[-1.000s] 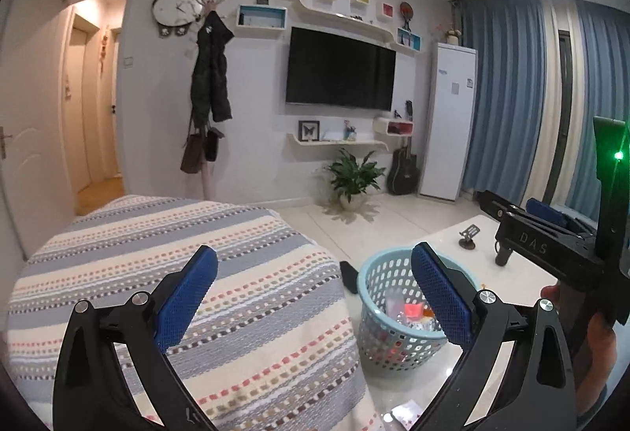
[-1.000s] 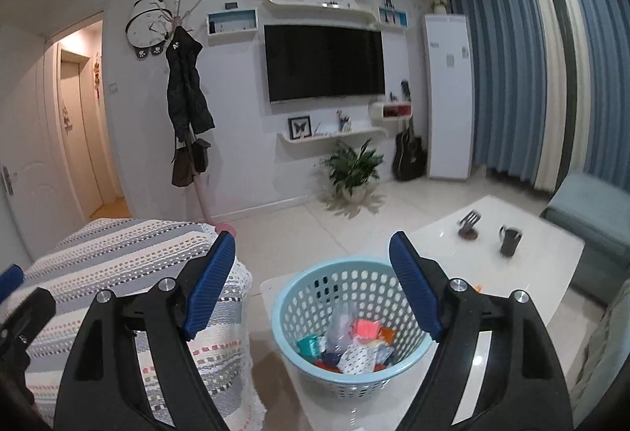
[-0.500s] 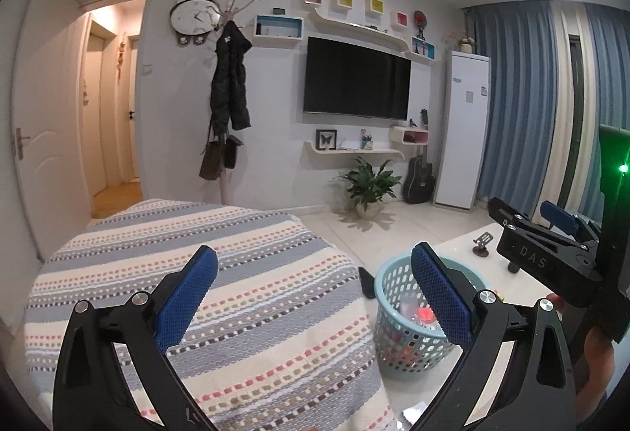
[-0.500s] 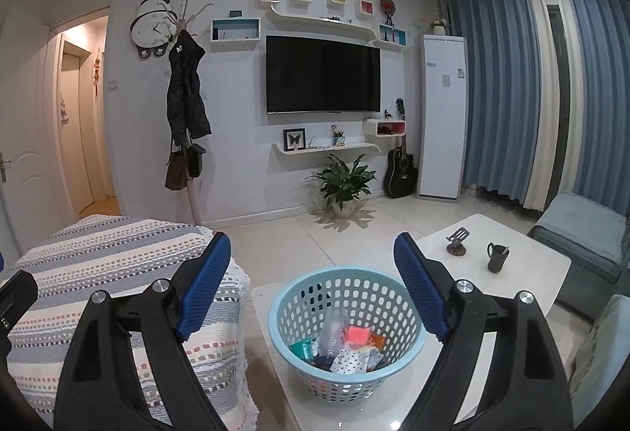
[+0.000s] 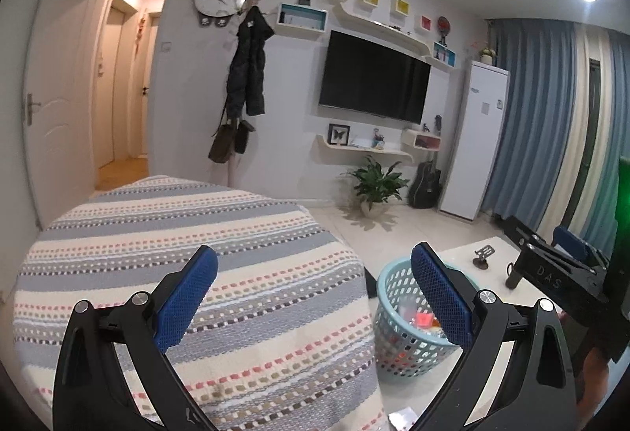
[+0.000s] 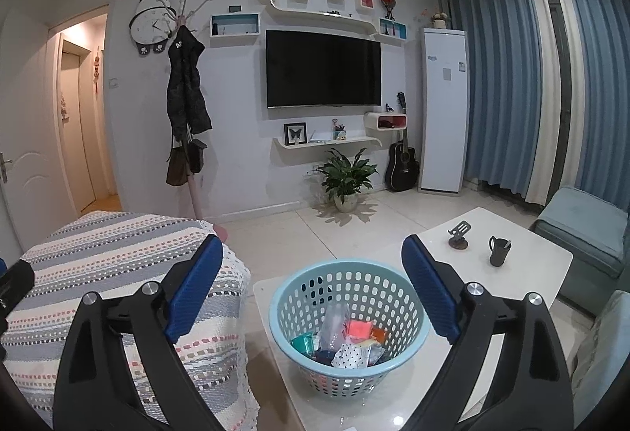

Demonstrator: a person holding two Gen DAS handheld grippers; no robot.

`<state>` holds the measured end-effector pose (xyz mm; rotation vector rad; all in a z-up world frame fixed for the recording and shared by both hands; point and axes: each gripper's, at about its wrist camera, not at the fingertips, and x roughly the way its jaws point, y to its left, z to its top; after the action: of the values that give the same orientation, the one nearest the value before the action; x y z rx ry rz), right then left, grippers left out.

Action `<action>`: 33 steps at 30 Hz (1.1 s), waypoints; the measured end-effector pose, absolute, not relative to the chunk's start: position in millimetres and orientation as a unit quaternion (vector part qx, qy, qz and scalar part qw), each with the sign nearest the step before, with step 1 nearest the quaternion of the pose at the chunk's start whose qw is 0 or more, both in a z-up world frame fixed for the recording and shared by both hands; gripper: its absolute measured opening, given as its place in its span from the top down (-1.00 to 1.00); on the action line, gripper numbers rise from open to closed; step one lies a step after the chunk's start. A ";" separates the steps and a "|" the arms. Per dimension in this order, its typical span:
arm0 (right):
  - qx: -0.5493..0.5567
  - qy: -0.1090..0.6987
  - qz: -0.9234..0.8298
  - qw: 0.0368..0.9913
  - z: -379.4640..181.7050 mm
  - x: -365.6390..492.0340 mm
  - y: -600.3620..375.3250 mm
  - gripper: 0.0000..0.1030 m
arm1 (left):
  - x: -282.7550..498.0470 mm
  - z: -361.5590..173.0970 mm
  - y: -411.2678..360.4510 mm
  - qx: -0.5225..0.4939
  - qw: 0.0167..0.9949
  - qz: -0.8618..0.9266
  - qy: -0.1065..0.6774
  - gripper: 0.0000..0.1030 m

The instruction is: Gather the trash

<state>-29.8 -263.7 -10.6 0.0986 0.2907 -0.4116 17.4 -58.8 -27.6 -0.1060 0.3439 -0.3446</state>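
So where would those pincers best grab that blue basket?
Probably the basket by its rolled top rim, coming straight down from above: one finger inside, one outside. The wall is round and too wide to span, and its near rim is bare.

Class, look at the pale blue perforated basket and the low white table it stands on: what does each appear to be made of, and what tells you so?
Pale blue perforated basket: probably moulded plastic, with one even colour, regular punched holes, a smooth rolled rim and a slight sheen.
Low white table: a hard, glossy top, possibly lacquered board, glass or stone; ceiling lights mirror in it near the basket, but the look alone does not settle which.
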 end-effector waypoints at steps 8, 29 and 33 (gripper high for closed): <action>0.037 0.152 -0.208 0.965 -18.1 -23.0 -257.4 -0.71 | 26.8 -32.4 -51.8 -0.072 0.964 -0.171 0.190 -0.85; 0.028 0.157 -0.210 0.965 -23.7 -19.0 -248.4 -0.80 | 30.2 -32.3 -51.4 -0.072 0.963 -0.163 0.203 -0.85; 0.024 0.161 -0.206 0.965 -25.0 -17.3 -246.7 -0.81 | 30.2 -33.8 -52.1 -0.070 0.963 -0.160 0.204 -0.85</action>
<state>-17.3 -246.7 -25.0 0.0494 0.3268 -0.4179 30.2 -52.1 -33.8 -0.1426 0.4137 -0.3239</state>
